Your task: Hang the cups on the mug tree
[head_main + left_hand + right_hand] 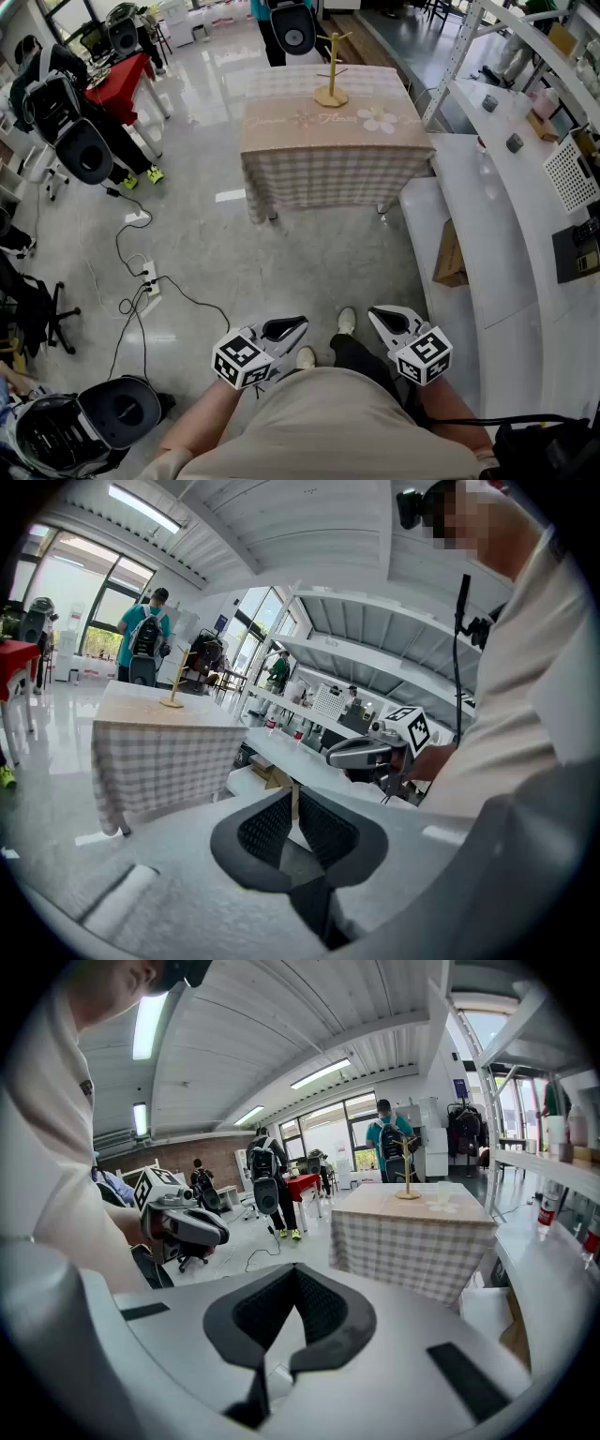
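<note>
Stood on a polished grey floor (pixel 281 253) in a bright, busy hall, with black cables (pixel 141 281) trailing off to the left of the jaws and a long white counter (pixel 487 216) running along to their right. Held both grippers low and close to the body, side by side, each tipped gently downward. Had the left gripper (pixel 300 323) with its jaws pressed together at the tips, nothing pinched between them. Had the right gripper (pixel 373 312) shut the same way, likewise with nothing in its jaws.

Faced the tabletop (pixel 281 103) well ahead of both pairs of jaws, draped in a checked cloth (pixel 328 178) with a flower print along the near edge. Saw the wooden mug tree (pixel 331 70) standing upright towards the far side of that tabletop, straight ahead and far beyond the jaws. Made out what looked like a clear cup (pixel 442 1192) just to the right of the mug tree in the right gripper view, too faint to be sure of; could not pick it out from the head view.

Noted a cardboard box (pixel 450 255) tucked against the counter, ahead and to the right of the right jaws. Saw a person in a teal top (pixel 384 1143) standing beyond the tabletop, and a red-covered table (pixel 117 84) far off to the left of the left jaws.
</note>
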